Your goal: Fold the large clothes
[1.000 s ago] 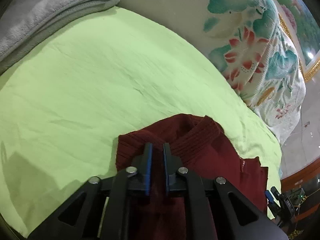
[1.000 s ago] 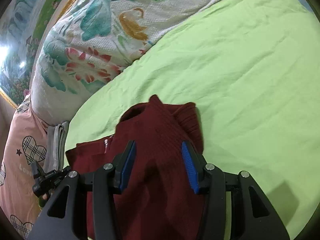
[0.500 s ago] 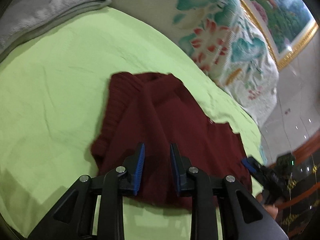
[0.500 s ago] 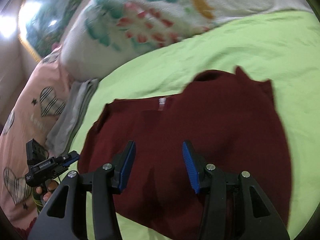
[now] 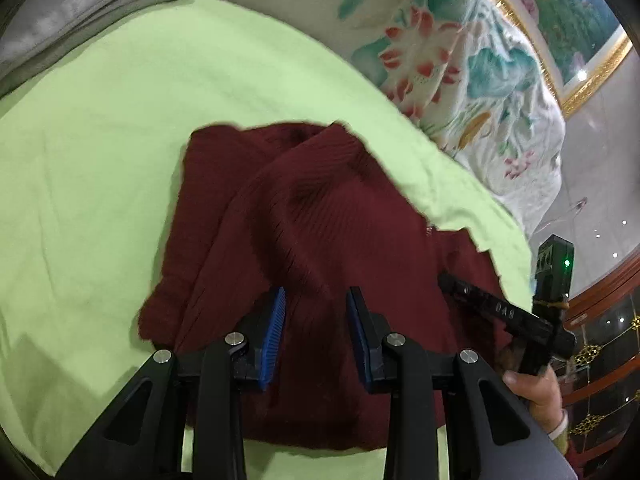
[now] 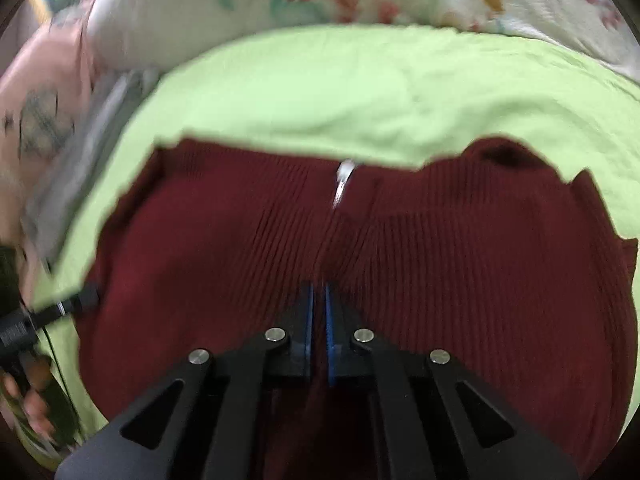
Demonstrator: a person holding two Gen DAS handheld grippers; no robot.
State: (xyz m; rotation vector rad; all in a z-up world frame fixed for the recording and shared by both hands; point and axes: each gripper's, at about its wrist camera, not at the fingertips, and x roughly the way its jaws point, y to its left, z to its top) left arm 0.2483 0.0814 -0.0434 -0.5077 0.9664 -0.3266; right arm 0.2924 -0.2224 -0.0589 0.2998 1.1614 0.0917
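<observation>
From the left wrist we saw our left gripper, jaws just widened and holding nothing, over the dark red ribbed knit sweater on the lime-green bedsheet. From the right wrist alone, the white neck label showed; our right gripper, parted a moment earlier, had clamped a sweater fold.

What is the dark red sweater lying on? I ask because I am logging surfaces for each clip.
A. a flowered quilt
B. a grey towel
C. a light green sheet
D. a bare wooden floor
C: the sweater lies spread on the light green sheet, with the flowered quilt beyond the sheet's far edge and the folded grey cloth off at a corner.
</observation>
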